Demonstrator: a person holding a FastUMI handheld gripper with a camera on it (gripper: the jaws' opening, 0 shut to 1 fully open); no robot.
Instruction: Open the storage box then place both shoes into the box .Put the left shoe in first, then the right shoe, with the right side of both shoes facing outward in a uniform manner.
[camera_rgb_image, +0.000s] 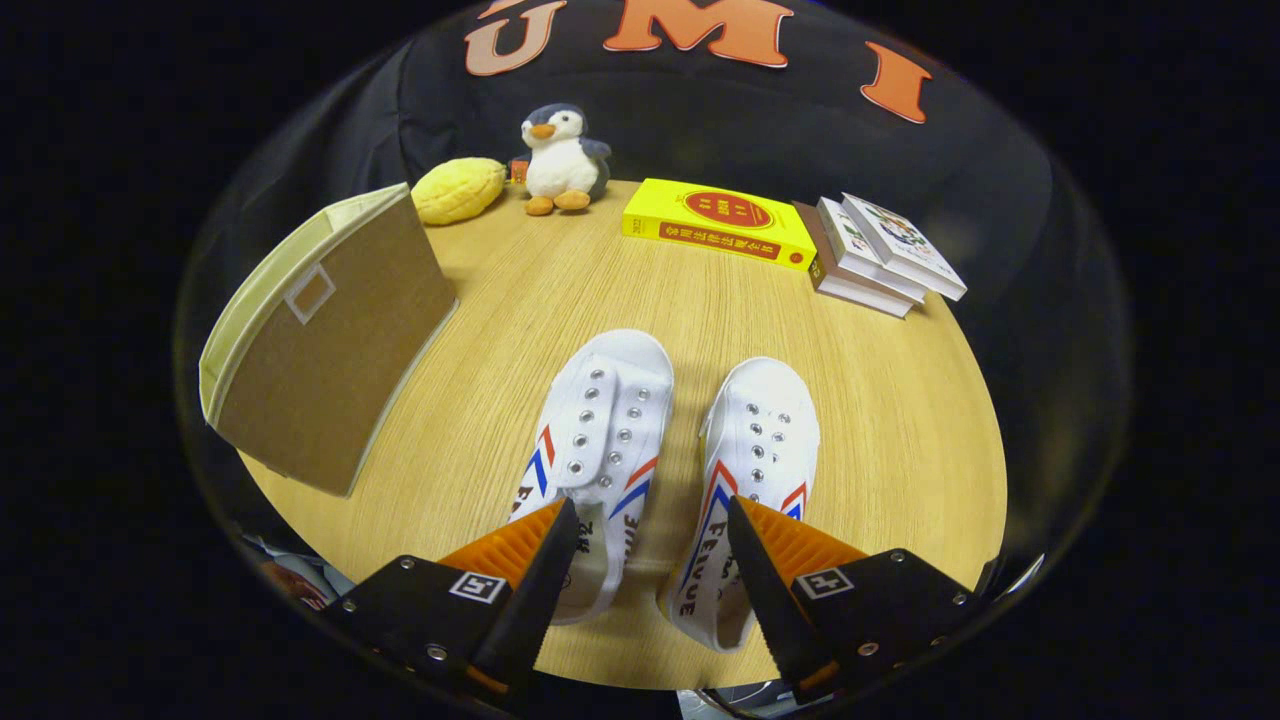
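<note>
Under open tongs, 2 white shoes

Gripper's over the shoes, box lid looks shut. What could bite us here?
1. The storage box looks closed, yet the open gripper hovers over both shoes: grabbing now would skip the opening step.
2. The left shoe and right shoe lie close together; the fingers straddle the gap and might catch the wrong one.
</note>
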